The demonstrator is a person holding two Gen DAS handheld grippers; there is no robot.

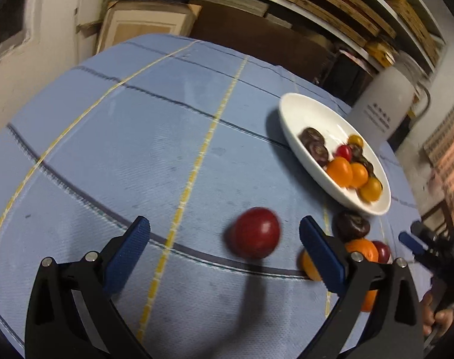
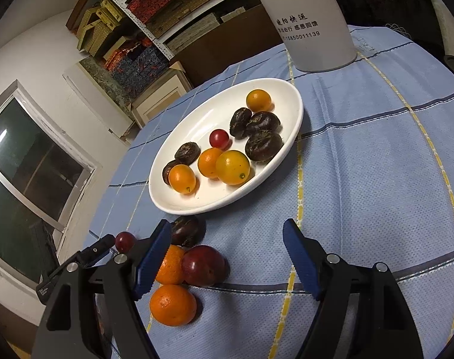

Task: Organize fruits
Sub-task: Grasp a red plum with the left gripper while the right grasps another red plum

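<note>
Left gripper [image 1: 224,248] spread wide, holding nothing; the red plum [image 1: 255,232] sits between its fingers, nearer the right 1. Right gripper [image 2: 227,254] also agape, plum off its left finger, farther.

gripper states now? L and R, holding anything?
Left gripper: open, holding nothing; small red fruit lies between the jaws, ungripped.
Right gripper: open, holding nothing, above the blue cloth.
</note>
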